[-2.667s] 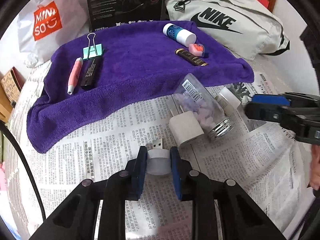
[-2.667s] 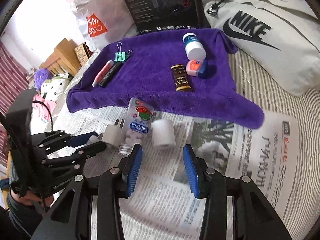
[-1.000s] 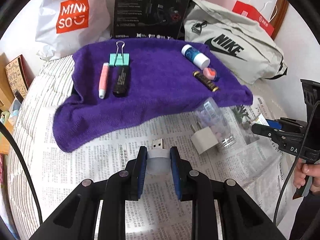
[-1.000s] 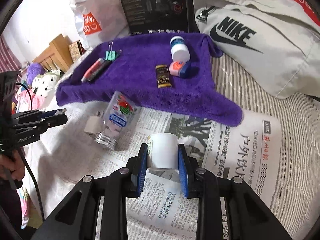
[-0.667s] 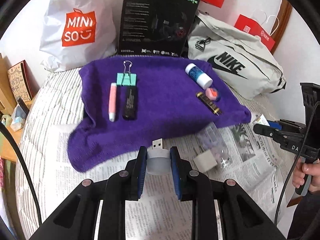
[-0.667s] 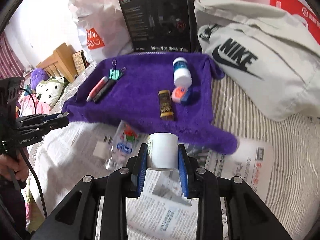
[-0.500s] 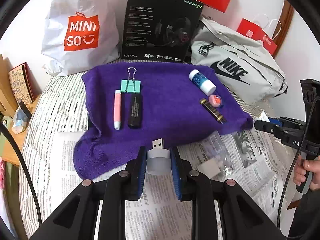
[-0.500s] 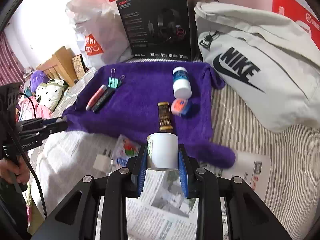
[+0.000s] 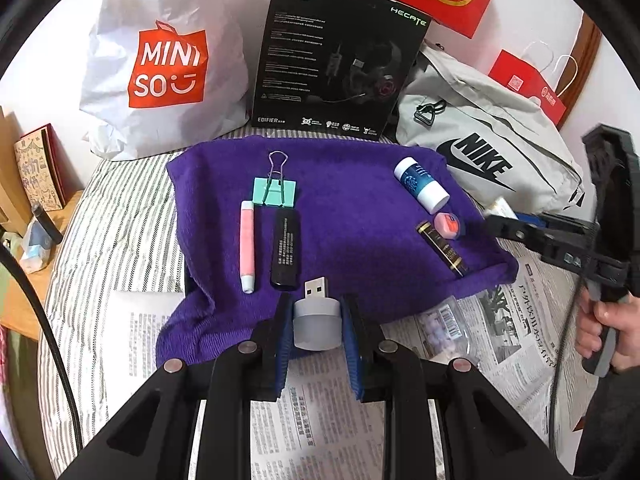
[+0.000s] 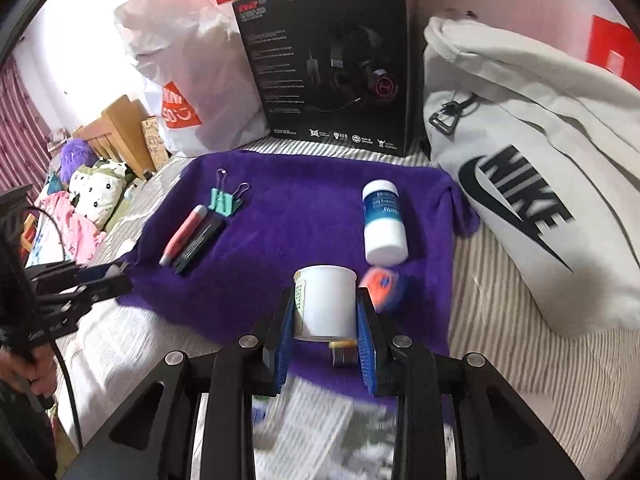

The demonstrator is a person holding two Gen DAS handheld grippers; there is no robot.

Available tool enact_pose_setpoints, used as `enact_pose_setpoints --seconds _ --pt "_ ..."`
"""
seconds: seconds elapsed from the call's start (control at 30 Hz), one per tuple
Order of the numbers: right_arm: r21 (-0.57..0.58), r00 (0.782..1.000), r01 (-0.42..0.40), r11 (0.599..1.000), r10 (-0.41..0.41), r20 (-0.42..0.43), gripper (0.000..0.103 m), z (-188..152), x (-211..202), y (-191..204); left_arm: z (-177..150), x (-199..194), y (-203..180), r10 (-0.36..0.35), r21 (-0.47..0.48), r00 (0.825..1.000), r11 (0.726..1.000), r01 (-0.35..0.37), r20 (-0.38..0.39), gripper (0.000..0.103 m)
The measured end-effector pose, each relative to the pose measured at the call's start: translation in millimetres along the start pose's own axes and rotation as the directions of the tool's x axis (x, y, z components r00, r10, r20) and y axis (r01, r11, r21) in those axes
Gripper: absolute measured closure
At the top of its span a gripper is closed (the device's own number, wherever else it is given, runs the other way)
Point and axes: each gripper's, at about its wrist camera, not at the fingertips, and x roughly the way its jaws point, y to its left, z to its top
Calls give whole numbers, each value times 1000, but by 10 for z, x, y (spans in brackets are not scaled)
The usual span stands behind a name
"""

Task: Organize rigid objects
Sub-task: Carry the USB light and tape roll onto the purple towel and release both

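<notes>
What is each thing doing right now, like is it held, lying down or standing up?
USB plug: held in shut left gripper.
White tub: held in shut right gripper.
Pink pen: lying on towel.
Black stick: lying beside the pen.
Clip: lying flat.
Blue bottle: on its side.
Clear jar: lying on newspaper.
Box: standing upright.

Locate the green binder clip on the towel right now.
In the left wrist view the green binder clip lies at the far left of the purple towel, just beyond the pink pen and black stick.
</notes>
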Motion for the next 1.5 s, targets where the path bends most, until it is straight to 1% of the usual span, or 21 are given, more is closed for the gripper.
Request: enact_pose_setpoints --seconds 0.1,0.23,0.33,0.47,0.67,0.93,0.97,1.0,1.07,1.1,1.17,1.23,1.4,1.5 --pt "-6 1000 6 1000 -6 -13 74 135 203 8 27 43 42 -1 -10 1000 1000 1 -3 81" --pt "-21 999 14 1000 -15 -47 74 319 529 26 54 74 76 -3 -11 1000 1000 3 -4 81" --pt "-29 996 35 999 -37 -80 74 404 762 22 76 104 101 4 -6 1000 1000 -4 -9 81" --pt "-44 993 50 998 -54 -105 74 406 938 30 79 131 161 0 -13 1000 1000 0 -11 81" --pt "-61 988 76 995 -84 -128 74 393 1090 20 111 192 197 -4 -11 1000 1000 4 -11 81" --pt "-89 988 83 993 -94 -123 73 393 1117 55 162 271 242 -9 -10 1000 1000 9 -14 81" --pt "-88 989 73 993 -84 -126 70 390 1116 50 170 283 247 -9 -10 1000 1000 9 -15 81" --pt "-83 989 59 995 -69 -129 65 390 1114 41 175 292 251 -10 -10 1000 1000 10 -15 81" --pt "-67 990 28 997 -37 -136 58 380 1103 27 183 310 255 -11 -11 1000 1000 11 -18 81" --pt "-62 990 25 998 -34 -140 57 367 1087 23 193 324 252 -9 -7 1000 1000 9 -21 81" --pt "-59 987 42 997 -50 -150 57 329 1050 12 217 349 244 -5 0 1000 1000 5 -24 81" --pt "-58 988 39 998 -48 -150 57 291 1001 1 248 382 228 -2 5 1000 1000 2 -28 81" --pt "-38 994 14 999 -19 -110 57 167 721 -37 379 509 123 0 24 1000 1000 1 -24 81" --pt "-31 995 16 999 -19 -99 57 74 565 -62 481 631 36 -10 32 1000 999 11 -21 81"
